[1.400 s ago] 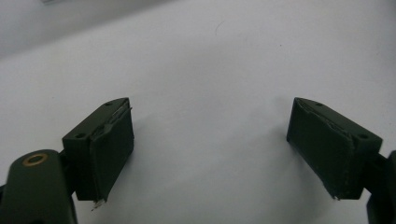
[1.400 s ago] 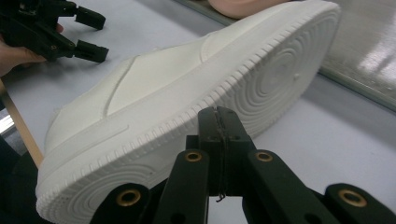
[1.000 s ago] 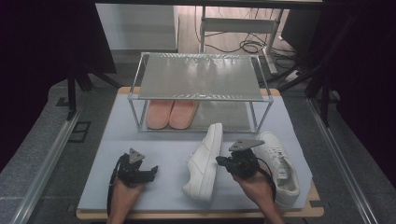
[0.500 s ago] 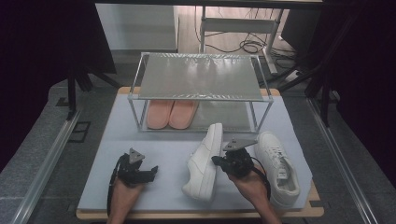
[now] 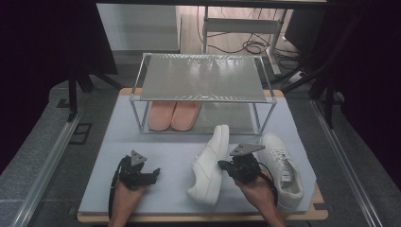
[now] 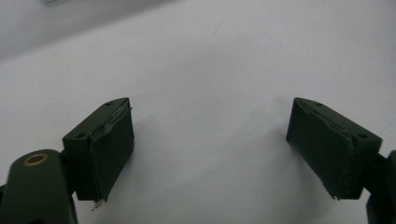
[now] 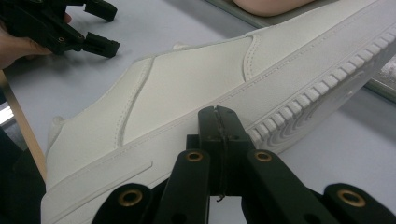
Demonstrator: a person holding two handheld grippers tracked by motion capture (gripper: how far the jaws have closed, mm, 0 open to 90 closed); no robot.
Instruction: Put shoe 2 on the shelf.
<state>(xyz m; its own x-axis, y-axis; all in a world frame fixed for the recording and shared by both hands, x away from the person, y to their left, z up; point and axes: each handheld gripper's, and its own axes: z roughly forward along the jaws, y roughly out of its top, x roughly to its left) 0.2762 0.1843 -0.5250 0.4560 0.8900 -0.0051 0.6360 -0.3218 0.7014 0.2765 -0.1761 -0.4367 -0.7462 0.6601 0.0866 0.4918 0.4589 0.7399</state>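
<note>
Two white sneakers lie on the pale mat [image 5: 165, 198]. One sneaker [image 5: 208, 165] is tipped onto its side, toe toward the rack; the other sneaker [image 5: 283, 170] stands upright to its right. My right gripper [image 5: 223, 165] sits between them, shut with nothing in its jaws. In the right gripper view its joined tip [image 7: 217, 116] is against the ribbed sole edge of the tipped sneaker [image 7: 187, 93]. My left gripper [image 5: 153, 174] rests low at the mat's front left, open. In the left gripper view its jaws [image 6: 210, 140] stand wide apart over bare mat.
A metal shoe rack [image 5: 203, 75] with a mesh top stands at the back of the mat, with a pink pair of shoes [image 5: 172, 115] on its lower shelf at the left. Dark stands and cables surround the table.
My right gripper has shifted slightly left, toward the tipped sneaker, uncovering more of the upright one. The left gripper has not moved.
</note>
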